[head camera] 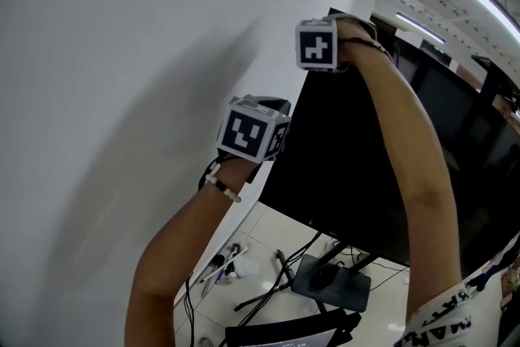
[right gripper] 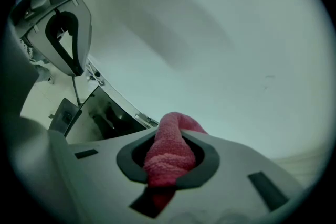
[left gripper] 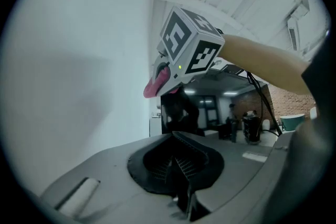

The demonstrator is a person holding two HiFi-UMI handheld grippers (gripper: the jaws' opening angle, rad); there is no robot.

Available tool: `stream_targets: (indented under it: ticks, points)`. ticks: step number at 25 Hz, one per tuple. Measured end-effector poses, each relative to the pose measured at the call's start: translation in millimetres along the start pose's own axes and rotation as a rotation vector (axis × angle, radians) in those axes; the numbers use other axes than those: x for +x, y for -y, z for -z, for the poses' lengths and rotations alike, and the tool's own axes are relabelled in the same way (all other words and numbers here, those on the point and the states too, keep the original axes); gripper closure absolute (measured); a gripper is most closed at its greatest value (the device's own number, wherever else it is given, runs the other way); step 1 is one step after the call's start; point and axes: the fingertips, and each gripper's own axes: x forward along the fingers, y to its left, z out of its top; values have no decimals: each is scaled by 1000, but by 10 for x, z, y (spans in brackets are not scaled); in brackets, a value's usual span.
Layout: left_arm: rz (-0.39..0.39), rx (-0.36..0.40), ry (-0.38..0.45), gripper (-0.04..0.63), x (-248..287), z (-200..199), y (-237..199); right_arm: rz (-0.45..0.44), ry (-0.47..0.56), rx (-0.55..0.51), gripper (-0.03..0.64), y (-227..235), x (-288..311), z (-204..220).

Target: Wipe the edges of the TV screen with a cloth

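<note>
The black TV screen [head camera: 349, 166] stands on a floor stand beside a white wall. My right gripper [head camera: 337, 22] is raised at the screen's top left corner. It is shut on a pink cloth [right gripper: 170, 152], which bulges out between the jaws toward the wall and the TV's thin edge [right gripper: 122, 107]. From the left gripper view the pink cloth [left gripper: 156, 84] pokes out under the right gripper's marker cube [left gripper: 189, 44]. My left gripper [head camera: 272, 108] hovers lower along the TV's left edge; its jaws [left gripper: 181, 165] meet with nothing between them.
The white wall [head camera: 122, 93] runs close along the TV's left side. Below lie the stand's dark base [head camera: 331, 282] and loose cables [head camera: 219, 264] on the tiled floor. Ceiling light strips [head camera: 487, 0] show at the upper right.
</note>
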Motion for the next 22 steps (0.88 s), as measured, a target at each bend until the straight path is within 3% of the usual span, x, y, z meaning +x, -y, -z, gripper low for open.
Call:
stream_targets:
  ticks: [8, 14, 17, 20, 22]
  points:
    - [-44, -31, -45, 595, 12, 319, -21, -74, 16, 36, 555, -524, 262, -150]
    - [-88, -87, -87, 595, 68, 770, -90, -109, 101, 105, 555, -872, 466, -346]
    - [-83, -124, -111, 595, 56, 1042, -49, -149, 97, 145, 555, -1105, 588, -458]
    - [-71, -145, -119, 595, 3, 1254, 20, -132, 86, 179, 555, -1302, 715, -574]
    - [-65, -156, -124, 595, -31, 1399, 31, -135, 103, 252, 555, -1469, 805, -659]
